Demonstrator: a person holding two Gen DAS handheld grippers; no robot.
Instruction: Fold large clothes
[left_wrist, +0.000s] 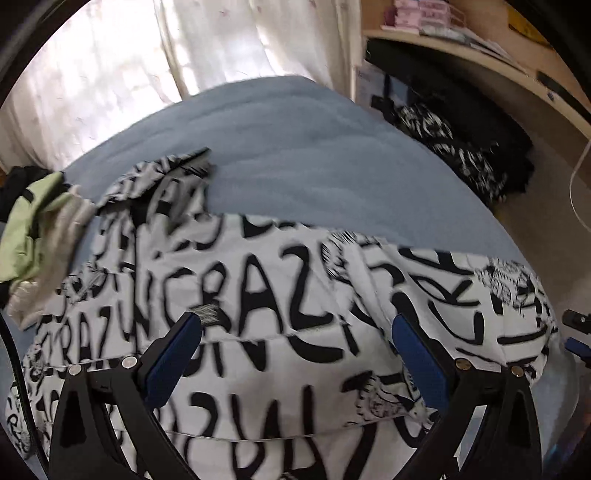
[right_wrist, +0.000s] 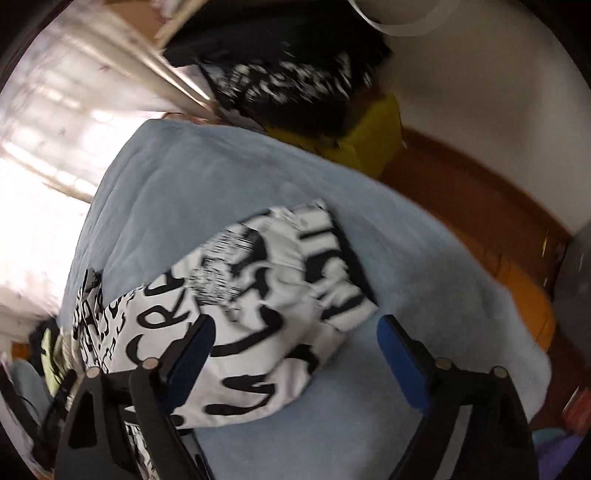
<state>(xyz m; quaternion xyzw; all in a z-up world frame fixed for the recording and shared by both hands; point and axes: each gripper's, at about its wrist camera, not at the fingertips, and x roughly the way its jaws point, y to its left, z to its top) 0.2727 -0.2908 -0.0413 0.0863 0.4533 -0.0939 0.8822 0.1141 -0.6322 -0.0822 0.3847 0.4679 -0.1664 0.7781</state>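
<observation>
A large white garment (left_wrist: 258, 280) printed with black lettering lies spread across a light blue cover (left_wrist: 295, 147). My left gripper (left_wrist: 295, 321) hangs just above the garment's middle, its blue-padded fingers (left_wrist: 173, 354) wide open and holding nothing. In the right wrist view, a sleeve-like end of the same garment (right_wrist: 266, 295) reaches over the blue cover (right_wrist: 184, 184). My right gripper (right_wrist: 295, 321) stands open over that end. Its left finger (right_wrist: 192, 354) is over the cloth and its right finger (right_wrist: 402, 362) is over bare cover. Both views are blurred.
A heap of green and grey clothes (left_wrist: 33, 229) sits at the cover's left edge. A black patterned garment (left_wrist: 461, 155) lies beyond the far right edge, by a yellow box (right_wrist: 373, 136). A wooden shelf (left_wrist: 480, 62) and a white curtain (left_wrist: 110, 74) stand behind.
</observation>
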